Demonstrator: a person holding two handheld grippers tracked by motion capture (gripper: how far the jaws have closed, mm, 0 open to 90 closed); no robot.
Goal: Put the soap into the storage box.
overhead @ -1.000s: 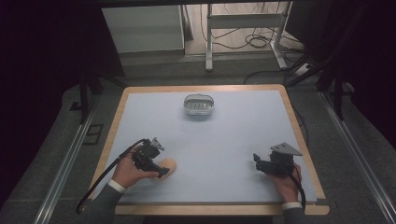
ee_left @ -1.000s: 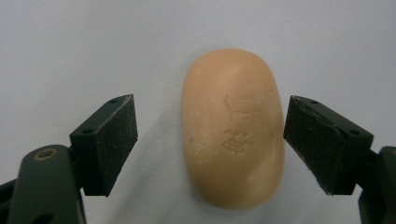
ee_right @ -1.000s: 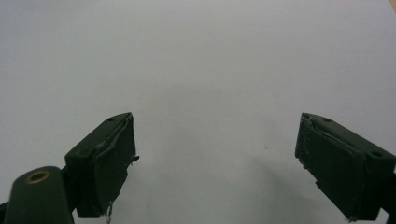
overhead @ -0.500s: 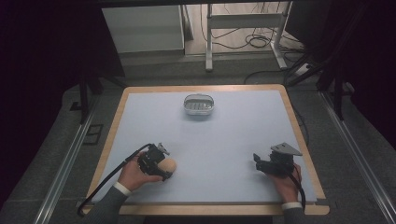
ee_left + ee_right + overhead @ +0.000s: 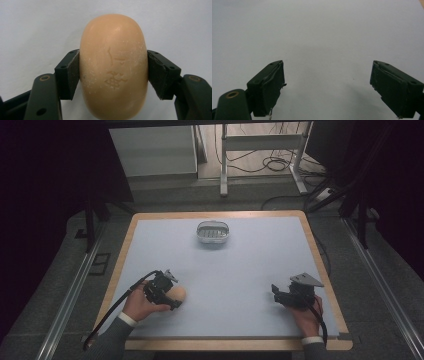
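Gripping a bar of soap [image 5: 113,67], the left gripper [image 5: 165,292] has its two black pads [image 5: 71,75] pressed flat against the bar's long sides, one on each flank, with the rounded far end jutting out past the jaw tips. The bar is peach-orange, oval, with a faint stamped mark on its upper face (too worn to read). In the high view the soap [image 5: 177,293] sits just ahead of the left hand [image 5: 137,305], low over the pale blue table [image 5: 250,265] near its front-left corner; whether it touches the surface I cannot tell.

The right gripper [image 5: 287,295] rests near the front-right corner, well apart from the left one, jaws spread wide with nothing between them. Far ahead of both grippers, toward the back edge, stands a small metal dish [image 5: 213,233].
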